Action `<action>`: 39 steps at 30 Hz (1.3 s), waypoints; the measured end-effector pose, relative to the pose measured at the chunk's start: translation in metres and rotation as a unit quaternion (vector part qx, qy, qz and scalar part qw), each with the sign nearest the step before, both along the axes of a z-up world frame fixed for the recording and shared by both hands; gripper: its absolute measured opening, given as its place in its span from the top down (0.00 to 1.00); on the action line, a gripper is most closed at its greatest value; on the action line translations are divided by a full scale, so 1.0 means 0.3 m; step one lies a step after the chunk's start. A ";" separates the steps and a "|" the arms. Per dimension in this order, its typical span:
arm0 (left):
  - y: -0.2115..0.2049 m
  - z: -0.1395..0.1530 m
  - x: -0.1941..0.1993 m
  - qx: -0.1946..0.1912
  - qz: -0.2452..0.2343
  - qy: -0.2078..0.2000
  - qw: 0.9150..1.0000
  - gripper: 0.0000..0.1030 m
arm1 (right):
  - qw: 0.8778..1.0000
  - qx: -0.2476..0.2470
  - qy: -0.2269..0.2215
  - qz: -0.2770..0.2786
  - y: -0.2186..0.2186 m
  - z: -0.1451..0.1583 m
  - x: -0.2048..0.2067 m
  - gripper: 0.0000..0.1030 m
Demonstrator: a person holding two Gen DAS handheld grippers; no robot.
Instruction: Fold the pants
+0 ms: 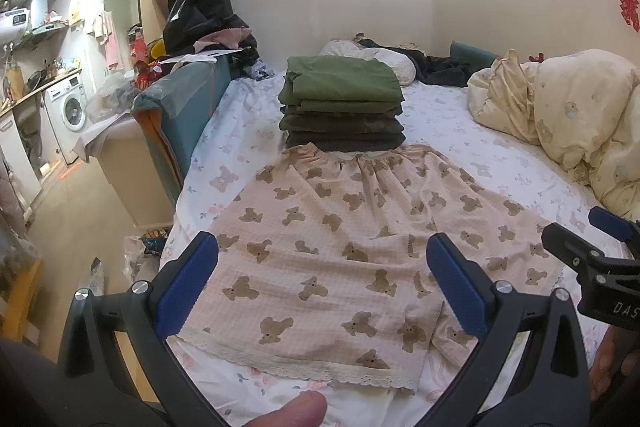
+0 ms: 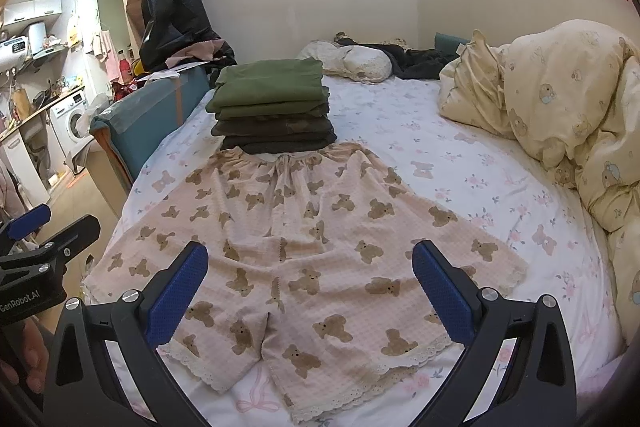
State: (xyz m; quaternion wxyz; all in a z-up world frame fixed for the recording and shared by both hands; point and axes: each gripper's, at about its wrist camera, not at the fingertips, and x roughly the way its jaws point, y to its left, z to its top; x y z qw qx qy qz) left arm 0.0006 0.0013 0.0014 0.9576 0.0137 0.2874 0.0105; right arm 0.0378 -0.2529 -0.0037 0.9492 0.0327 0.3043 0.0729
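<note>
Pink pyjama shorts with brown bears and lace hems (image 1: 340,247) (image 2: 304,251) lie spread flat on the bed, waistband at the far side, leg hems towards me. My left gripper (image 1: 322,285) is open and empty, hovering over the left leg near its hem. My right gripper (image 2: 310,289) is open and empty, hovering over the right leg and crotch. Each gripper shows at the edge of the other's view: the right one at the right edge of the left wrist view (image 1: 592,243), the left one at the left edge of the right wrist view (image 2: 44,231).
A stack of folded green and dark clothes (image 1: 344,107) (image 2: 272,107) stands just beyond the waistband. A bunched cream duvet (image 2: 560,115) fills the bed's right side. Pillows and dark clothes (image 2: 372,61) lie at the head. The bed's left edge drops to the floor (image 1: 80,211).
</note>
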 end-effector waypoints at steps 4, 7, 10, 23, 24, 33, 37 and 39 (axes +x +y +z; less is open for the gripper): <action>0.003 0.003 0.001 0.000 0.001 0.000 1.000 0.00 | 1.000 0.002 0.001 0.002 -0.005 0.003 0.000 0.00; 0.003 0.006 0.005 -0.005 0.003 0.005 1.000 0.00 | 1.000 0.010 0.009 0.005 -0.016 0.002 0.009 0.00; 0.006 0.010 0.012 -0.002 0.009 0.011 1.000 0.00 | 0.997 0.054 0.047 -0.011 -0.131 0.006 0.065 0.00; 0.128 -0.054 0.094 -0.052 0.074 0.117 0.989 0.00 | 0.925 0.116 0.272 -0.239 -0.918 -0.320 0.472 0.26; 0.136 -0.058 0.098 -0.057 0.076 0.122 0.988 0.00 | 0.919 0.103 0.287 -0.251 -0.941 -0.358 0.479 0.31; 0.141 -0.059 0.127 -0.083 0.073 0.139 0.984 0.00 | 0.909 0.104 0.353 -0.197 -0.901 -0.519 0.539 0.42; 0.134 -0.051 0.128 -0.081 0.070 0.139 0.985 0.00 | 0.919 0.091 0.340 -0.180 -0.872 -0.499 0.550 0.97; 0.129 -0.049 0.130 -0.080 0.074 0.136 0.985 0.00 | 0.935 0.106 0.296 -0.166 -0.855 -0.422 0.532 0.97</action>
